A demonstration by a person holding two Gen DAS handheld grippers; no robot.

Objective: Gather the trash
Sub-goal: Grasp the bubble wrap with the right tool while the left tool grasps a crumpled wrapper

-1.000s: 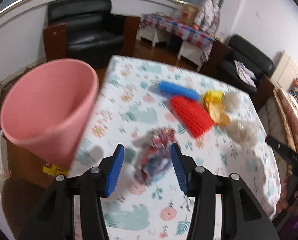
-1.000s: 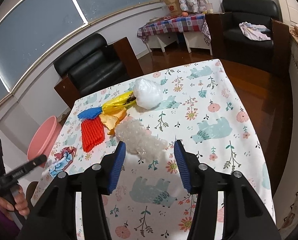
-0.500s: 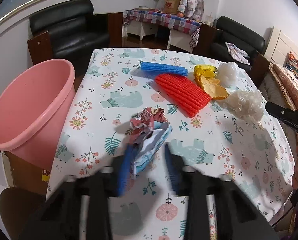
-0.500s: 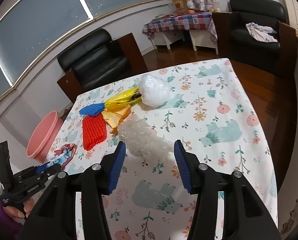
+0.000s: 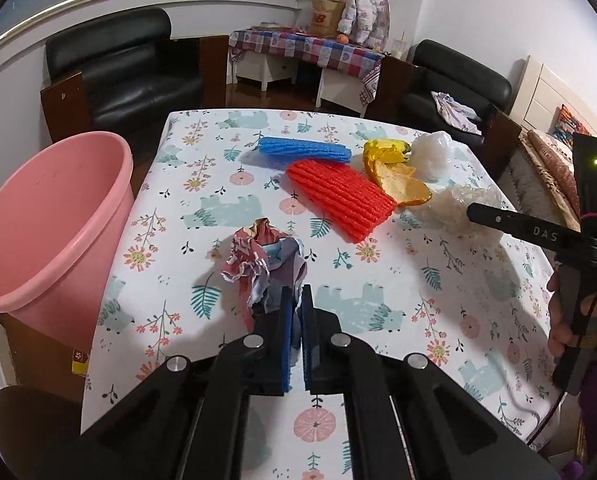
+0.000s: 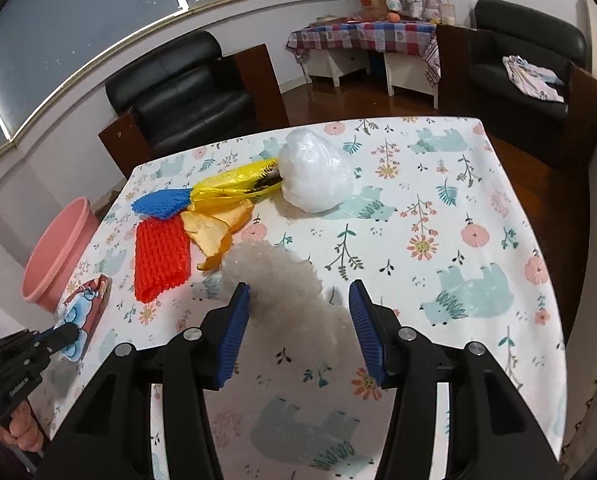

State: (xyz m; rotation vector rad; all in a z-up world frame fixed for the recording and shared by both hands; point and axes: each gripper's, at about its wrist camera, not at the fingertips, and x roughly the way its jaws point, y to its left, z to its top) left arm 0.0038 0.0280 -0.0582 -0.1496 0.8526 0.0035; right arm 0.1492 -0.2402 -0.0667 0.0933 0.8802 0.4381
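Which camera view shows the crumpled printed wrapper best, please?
The left wrist view: the crumpled wrapper sits central and sharp, pinched by the left gripper. In the right wrist view it appears small and distorted at the left table edge.

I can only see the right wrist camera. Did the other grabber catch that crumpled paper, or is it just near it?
Observer: Caught it. In the left wrist view the left gripper is pinched shut on the near edge of the crumpled paper.
Operator: Is there any trash in the pink bucket yet?
Observer: From the left side I can look into the pink bucket. Only bare inner wall shows, no trash, but its bottom is out of sight.
Operator: What is the blue thing really?
Observer: It is a long blue foam net, lying just behind the red foam net.
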